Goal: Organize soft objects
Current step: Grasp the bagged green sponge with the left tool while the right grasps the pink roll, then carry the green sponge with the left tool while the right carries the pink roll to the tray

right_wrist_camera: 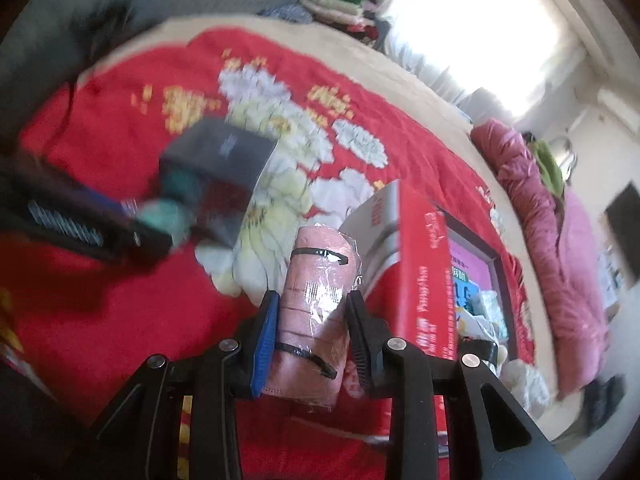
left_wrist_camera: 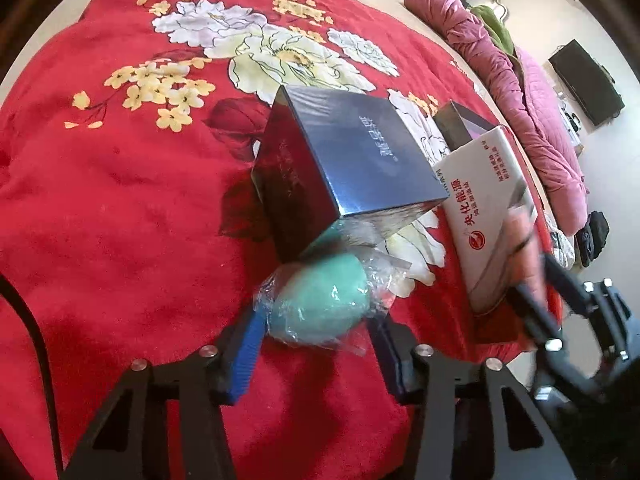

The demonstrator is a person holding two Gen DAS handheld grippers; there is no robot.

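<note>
One bed, covered by one red blanket printed with white and yellow flowers. Three boxes on it in the left wrist view: one shiny dark blue box near the middle, one white box with red print to its right, one small dark box behind the white one and partly hidden.

One left gripper, jaws set either side of one teal soft object in clear wrap, lying on the blanket just in front of the blue box. Blue pad against the wrap on the left; on the right, pad at the loose plastic, firm squeeze not certain. Jaws partly closed, wrapped object between them.

One right gripper, jaws clamped on one pink roll in clear wrap, held clear of the blanket, two dark bands around it, a barcode label on the front. Same roll seen blurred at the right edge of the left wrist view.

In the right wrist view: the red-and-white box standing on edge just right of the roll, one open dark tray with a pink lining behind it holding pale packets, count not readable. Blue box and teal object blurred at left.

One pink quilt bunched along the far edge of the bed, one green cloth on top. One stack of folded clothes beyond the bed, count not readable.
</note>
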